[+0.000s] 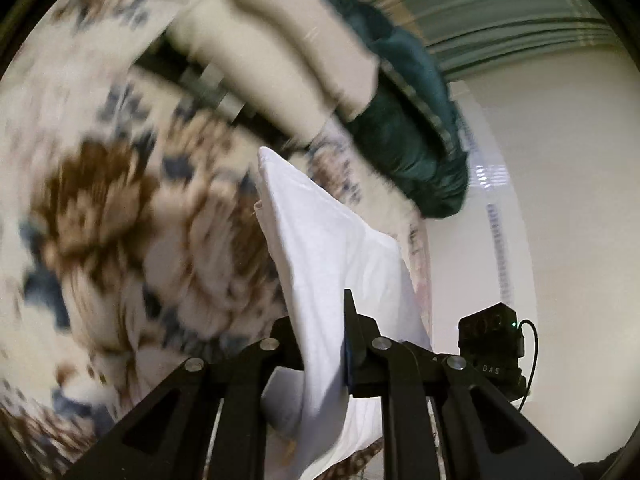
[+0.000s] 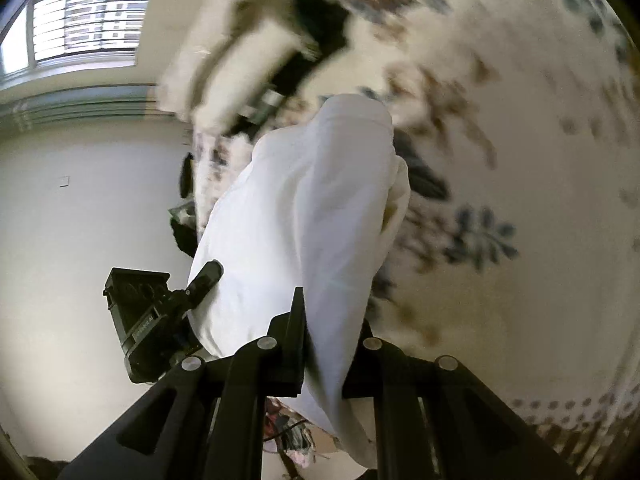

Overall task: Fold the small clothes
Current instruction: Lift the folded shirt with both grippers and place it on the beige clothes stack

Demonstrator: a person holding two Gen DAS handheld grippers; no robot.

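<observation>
Your left tool (image 1: 325, 344) and right tool (image 2: 325, 354) each clamped the white cotton garment (image 2: 304, 216), held up off the blurred brown-and-blue floral bedspread (image 1: 100, 208) beyond it.

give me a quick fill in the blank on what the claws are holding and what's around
1. Both claws are shut on a garment whose colour is ____.
2. The left claw and the right claw hold the ____ garment.
3. The bedspread under the garment has a ____ pattern.
4. The dark bundle lying beside the pillows is ____ in colour.

Missing words: white; same; floral; teal
</observation>
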